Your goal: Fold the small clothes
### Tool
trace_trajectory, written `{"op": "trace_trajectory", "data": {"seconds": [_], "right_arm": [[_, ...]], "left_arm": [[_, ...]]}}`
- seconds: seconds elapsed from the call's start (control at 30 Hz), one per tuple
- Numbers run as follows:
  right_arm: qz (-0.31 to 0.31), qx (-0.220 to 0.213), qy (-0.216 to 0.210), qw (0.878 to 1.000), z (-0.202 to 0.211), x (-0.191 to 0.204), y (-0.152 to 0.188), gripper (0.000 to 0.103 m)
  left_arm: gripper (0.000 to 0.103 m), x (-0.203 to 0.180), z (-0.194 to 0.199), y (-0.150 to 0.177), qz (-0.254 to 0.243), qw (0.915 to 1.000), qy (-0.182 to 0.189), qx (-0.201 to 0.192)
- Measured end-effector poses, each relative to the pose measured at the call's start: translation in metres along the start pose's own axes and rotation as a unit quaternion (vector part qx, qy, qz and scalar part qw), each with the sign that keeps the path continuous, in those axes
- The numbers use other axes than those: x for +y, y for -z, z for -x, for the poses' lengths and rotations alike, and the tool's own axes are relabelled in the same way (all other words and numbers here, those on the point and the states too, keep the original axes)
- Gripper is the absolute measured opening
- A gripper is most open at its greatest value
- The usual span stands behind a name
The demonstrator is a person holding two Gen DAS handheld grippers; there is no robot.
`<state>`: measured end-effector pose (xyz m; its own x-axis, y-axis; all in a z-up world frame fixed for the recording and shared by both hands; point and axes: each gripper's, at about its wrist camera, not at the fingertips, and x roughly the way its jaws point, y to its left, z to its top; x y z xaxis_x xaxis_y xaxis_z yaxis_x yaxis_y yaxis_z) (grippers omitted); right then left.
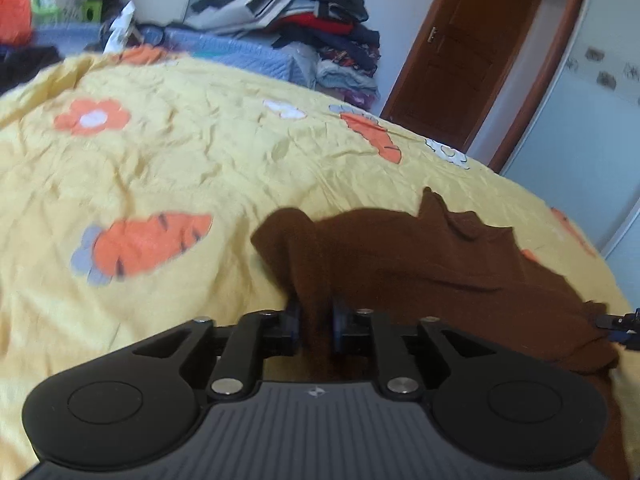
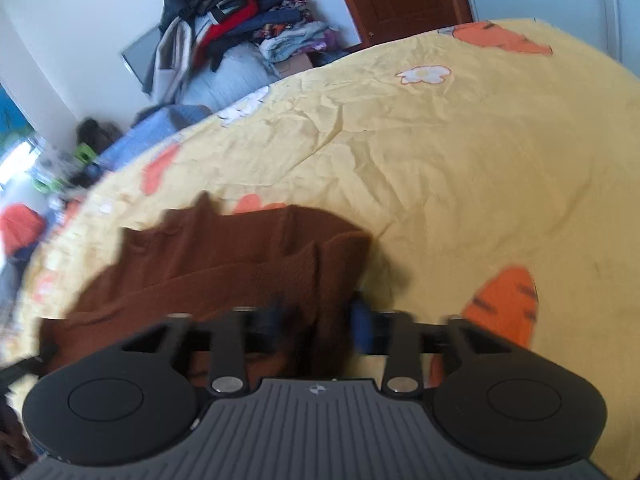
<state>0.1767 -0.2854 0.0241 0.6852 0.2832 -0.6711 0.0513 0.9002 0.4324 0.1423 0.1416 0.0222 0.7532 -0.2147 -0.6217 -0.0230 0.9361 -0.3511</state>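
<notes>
A small brown knit garment (image 1: pixel 420 256) lies on the yellow bedspread with carrot prints (image 1: pixel 192 160). My left gripper (image 1: pixel 316 316) is shut on the garment's left edge, the cloth bunched between its jaws. In the right wrist view the same brown garment (image 2: pixel 224 256) spreads to the left, and my right gripper (image 2: pixel 320 320) is closed on its right edge, with cloth between the jaws. The right gripper's tip also shows at the right edge of the left wrist view (image 1: pixel 624 326). The right wrist view is blurred.
A tall pile of mixed clothes (image 1: pixel 312 12) stands beyond the bed's far edge; it also shows in the right wrist view (image 2: pixel 224 16). A brown wooden door (image 1: pixel 472 48) is at the back right. Small clutter and an orange item (image 1: pixel 14 12) lie at the far left.
</notes>
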Motion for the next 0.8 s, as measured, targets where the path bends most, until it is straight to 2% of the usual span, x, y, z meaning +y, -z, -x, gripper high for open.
{"op": "trace_trajectory", "data": {"seconds": [0.07, 0.13, 0.17, 0.2, 0.23, 0.27, 0.3, 0.33, 0.37, 0.43, 0.53, 0.57, 0.6, 0.63, 0.67, 0.7, 0.73, 0.77, 0.8], "right_arm": [[0.007, -0.008, -0.014, 1.000, 0.023, 0.000, 0.011, 0.056], [0.025, 0.019, -0.021, 0.999, 0.034, 0.002, 0.027, 0.054], [0.035, 0.028, -0.020, 0.999, 0.036, 0.004, 0.035, 0.052], [0.046, 0.038, -0.018, 0.998, 0.035, 0.007, 0.043, 0.045], [0.056, 0.050, -0.016, 0.997, 0.032, 0.011, 0.050, 0.034], [0.068, 0.057, -0.013, 0.996, 0.028, 0.015, 0.057, 0.028], [0.086, 0.051, -0.006, 0.995, 0.025, 0.021, 0.062, 0.017], [0.103, 0.048, 0.002, 0.994, 0.024, 0.027, 0.065, 0.015], [0.110, 0.046, 0.007, 0.993, 0.024, 0.029, 0.065, 0.015], [0.102, 0.040, 0.010, 0.994, 0.031, 0.025, 0.061, 0.011], [0.075, 0.045, 0.012, 0.996, 0.036, 0.002, 0.060, 0.009], [0.065, 0.044, 0.002, 0.997, 0.040, -0.003, 0.061, 0.010], [0.051, 0.047, -0.005, 0.998, 0.042, -0.006, 0.062, 0.016], [0.038, 0.052, -0.015, 0.998, 0.046, -0.007, 0.064, 0.024], [0.035, 0.056, -0.020, 0.998, 0.051, -0.006, 0.067, 0.031], [0.040, 0.058, -0.028, 0.997, 0.054, -0.004, 0.071, 0.046], [0.044, 0.061, -0.035, 0.997, 0.056, -0.001, 0.076, 0.053], [0.046, 0.065, -0.042, 0.996, 0.057, 0.002, 0.080, 0.053], [0.050, 0.066, -0.047, 0.995, 0.055, 0.007, 0.082, 0.053]], "left_arm": [[0.063, 0.007, 0.023, 0.015, 0.032, 0.9992, 0.025, 0.001], [0.076, 0.010, 0.046, 0.036, 0.046, 0.9974, 0.054, -0.008], [0.076, 0.009, 0.051, 0.045, 0.046, 0.9969, 0.063, -0.004], [0.076, 0.007, 0.052, 0.052, 0.045, 0.9970, 0.063, 0.005], [0.074, 0.004, 0.049, 0.058, 0.038, 0.9974, 0.059, 0.014], [0.070, 0.000, 0.048, 0.064, 0.019, 0.9984, 0.052, 0.003], [0.056, -0.006, 0.047, 0.068, -0.008, 0.9993, 0.035, -0.005], [0.015, -0.013, 0.044, 0.069, -0.038, 0.9992, 0.000, -0.008], [0.005, -0.014, 0.042, 0.067, -0.050, 0.9984, -0.026, -0.004], [0.005, -0.002, 0.045, 0.061, -0.023, 0.9997, -0.010, 0.009], [0.004, 0.008, 0.053, 0.062, -0.027, 0.9995, -0.016, 0.008], [0.005, 0.010, 0.057, 0.064, -0.024, 0.9996, -0.008, 0.009], [0.005, 0.012, 0.061, 0.066, -0.014, 0.9998, 0.002, 0.014], [0.008, 0.013, 0.065, 0.070, 0.000, 0.9998, 0.011, 0.019], [0.017, 0.015, 0.068, 0.073, 0.015, 0.9993, 0.020, 0.029], [0.023, 0.017, 0.071, 0.079, 0.034, 0.9983, 0.033, 0.033], [0.045, 0.019, 0.077, 0.084, 0.055, 0.9968, 0.052, 0.028], [0.070, 0.020, 0.081, 0.088, 0.072, 0.9942, 0.077, 0.022], [0.076, 0.017, 0.083, 0.091, 0.083, 0.9922, 0.091, 0.017]]}}
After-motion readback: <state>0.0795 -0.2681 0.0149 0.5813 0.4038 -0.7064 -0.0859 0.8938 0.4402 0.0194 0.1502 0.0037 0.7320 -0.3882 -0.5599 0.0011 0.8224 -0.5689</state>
